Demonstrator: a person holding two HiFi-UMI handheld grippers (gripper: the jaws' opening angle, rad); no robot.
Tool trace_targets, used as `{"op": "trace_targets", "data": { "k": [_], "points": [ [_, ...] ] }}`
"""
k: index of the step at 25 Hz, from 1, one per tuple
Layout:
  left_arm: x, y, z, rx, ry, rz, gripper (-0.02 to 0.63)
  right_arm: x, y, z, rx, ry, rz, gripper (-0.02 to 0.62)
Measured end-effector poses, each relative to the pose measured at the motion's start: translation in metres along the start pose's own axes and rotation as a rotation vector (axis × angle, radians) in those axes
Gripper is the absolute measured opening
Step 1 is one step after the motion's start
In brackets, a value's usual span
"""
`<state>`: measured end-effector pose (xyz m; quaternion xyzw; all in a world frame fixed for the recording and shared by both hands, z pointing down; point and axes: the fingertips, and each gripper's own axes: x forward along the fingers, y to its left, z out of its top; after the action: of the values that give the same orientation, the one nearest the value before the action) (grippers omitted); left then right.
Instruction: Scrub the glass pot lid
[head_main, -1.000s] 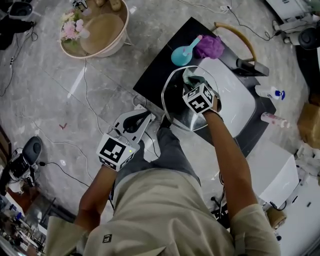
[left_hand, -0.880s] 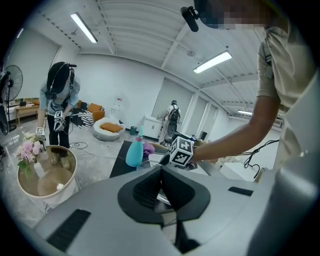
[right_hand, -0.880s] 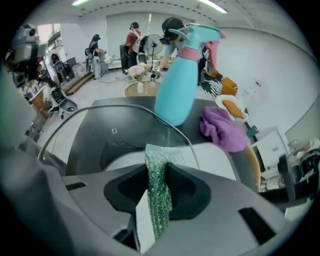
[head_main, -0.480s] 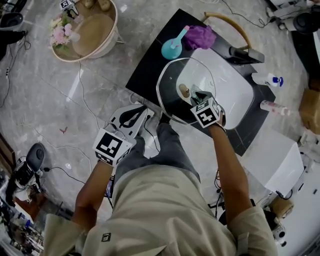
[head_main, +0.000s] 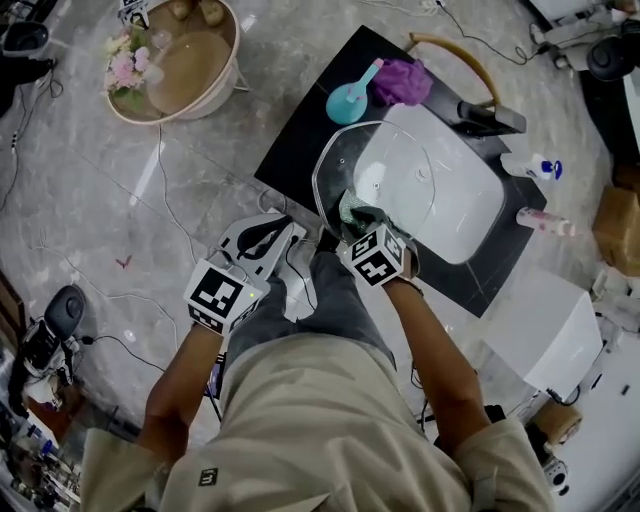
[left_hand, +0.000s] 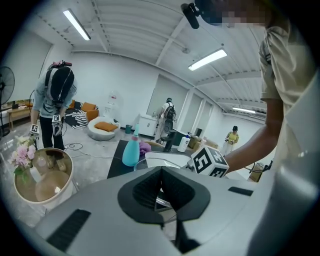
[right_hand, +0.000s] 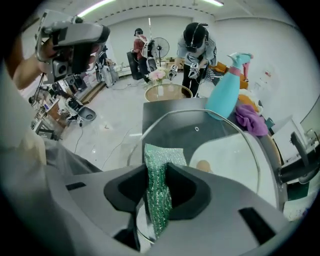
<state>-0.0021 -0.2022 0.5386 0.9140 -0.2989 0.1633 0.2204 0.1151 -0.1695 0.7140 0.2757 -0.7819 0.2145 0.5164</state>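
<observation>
The glass pot lid hangs tilted over the white sink, its knob showing through the glass. My right gripper is shut on a green scrub pad, which presses against the lid's near rim. In the right gripper view the lid fills the space just past the jaws. My left gripper is at the lid's lower left edge. Its jaws are closed, with the metal rim between them.
The sink is set in a black counter with a faucet behind it. A teal spray bottle and purple cloth lie at the back, two bottles to the right. A round basket and cables are on the floor.
My right gripper has drawn the green pad from the lid's middle down to its near rim. The left gripper has stayed at the lid's edge.
</observation>
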Motion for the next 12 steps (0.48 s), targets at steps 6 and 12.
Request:
{"op": "trace_targets", "data": {
  "k": [6,12],
  "points": [
    [-0.018,0.006,-0.005,-0.009,0.003,0.021,0.014,0.013,0.016,0.03,0.015,-0.027,0.007,0.117],
    [-0.037,0.009,-0.003,-0.011,-0.009,0.042,0.014,0.011,0.014,0.036,0.037,-0.033,-0.008,0.117]
  ]
}}
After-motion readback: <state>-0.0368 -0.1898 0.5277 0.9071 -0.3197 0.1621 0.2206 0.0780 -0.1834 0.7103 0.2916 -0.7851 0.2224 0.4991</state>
